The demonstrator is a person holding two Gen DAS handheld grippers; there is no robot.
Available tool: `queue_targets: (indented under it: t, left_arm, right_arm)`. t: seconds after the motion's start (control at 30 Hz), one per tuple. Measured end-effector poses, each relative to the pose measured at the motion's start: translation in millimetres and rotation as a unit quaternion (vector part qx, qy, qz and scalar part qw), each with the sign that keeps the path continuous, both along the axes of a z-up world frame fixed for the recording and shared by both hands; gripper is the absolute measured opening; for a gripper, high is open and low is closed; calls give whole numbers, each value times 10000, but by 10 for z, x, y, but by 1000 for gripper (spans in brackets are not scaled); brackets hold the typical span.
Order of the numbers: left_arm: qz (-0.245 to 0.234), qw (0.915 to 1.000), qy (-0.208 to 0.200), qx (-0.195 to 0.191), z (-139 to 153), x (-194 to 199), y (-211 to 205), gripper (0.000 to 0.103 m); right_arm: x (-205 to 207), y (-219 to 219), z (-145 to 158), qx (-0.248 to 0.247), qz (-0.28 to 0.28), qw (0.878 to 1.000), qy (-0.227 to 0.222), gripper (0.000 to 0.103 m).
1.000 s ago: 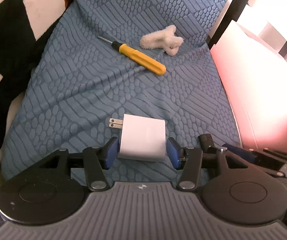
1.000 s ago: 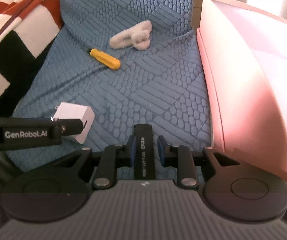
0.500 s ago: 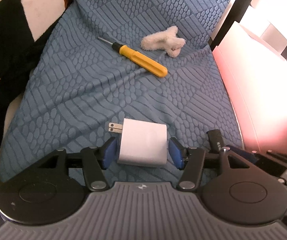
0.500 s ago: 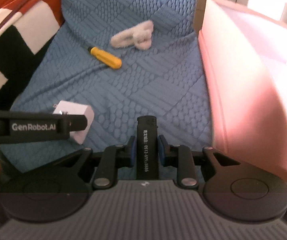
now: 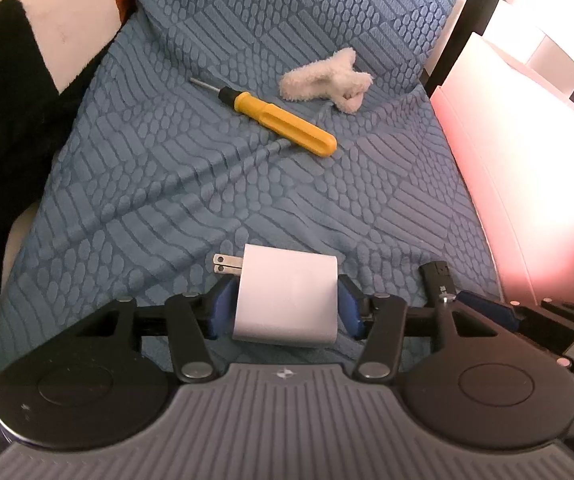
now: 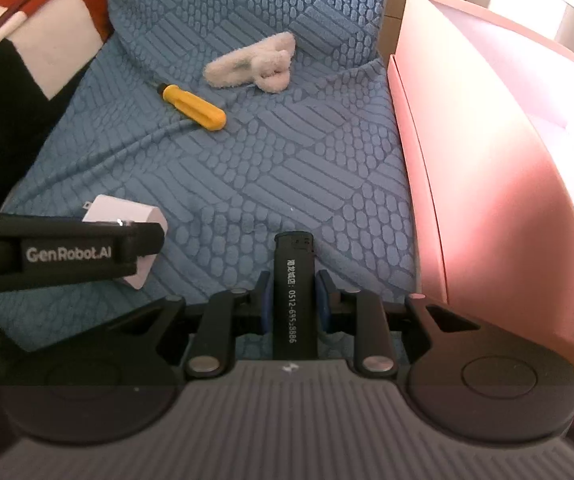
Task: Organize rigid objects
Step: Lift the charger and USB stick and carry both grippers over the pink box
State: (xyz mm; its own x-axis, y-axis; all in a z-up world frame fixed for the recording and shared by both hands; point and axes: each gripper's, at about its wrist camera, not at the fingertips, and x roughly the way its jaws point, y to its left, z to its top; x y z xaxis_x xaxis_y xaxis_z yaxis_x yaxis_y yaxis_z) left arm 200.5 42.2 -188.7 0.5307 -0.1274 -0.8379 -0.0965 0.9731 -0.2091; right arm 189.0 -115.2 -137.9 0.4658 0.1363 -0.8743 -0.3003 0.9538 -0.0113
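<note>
Left gripper [image 5: 287, 304] jaws clamped on white charger [image 5: 287, 298]; right gripper [image 6: 293, 300] jaws clamped on black lighter [image 6: 293, 296], over blue cushion [image 5: 207, 184] near edge. Lighter print readable only from right wrist.

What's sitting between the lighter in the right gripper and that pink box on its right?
Nothing visible. The right gripper holds the black lighter right beside the pink box; only bare blue cover lies between them. The screwdriver lies farther ahead, to the left.

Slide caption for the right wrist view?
Right gripper grips a black lighter over blue cushion; left gripper holds white charger alongside.
</note>
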Motion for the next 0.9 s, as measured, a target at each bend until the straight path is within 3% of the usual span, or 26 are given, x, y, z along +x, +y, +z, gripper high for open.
queue_targets:
  t: [0.23,0.37,0.67,0.9]
  left_arm:
    - [49,9999,-40,-136,36,43,23,59]
    - [72,9995,-118,-268,88,50,43,59]
    - [218,9986,-141,-461,124,53,128,59]
    - [149,9975,-276,-634,259,92,226,59]
  right_arm:
    - [52,-42,47,366,-180,9992,-18,26]
    - [50,-19,-28,121,-168,9998,-31,26]
    - [34,24,-40,75,-137,9997,-173,26]
    - [46,21,50,335,-179,9992,-160,26]
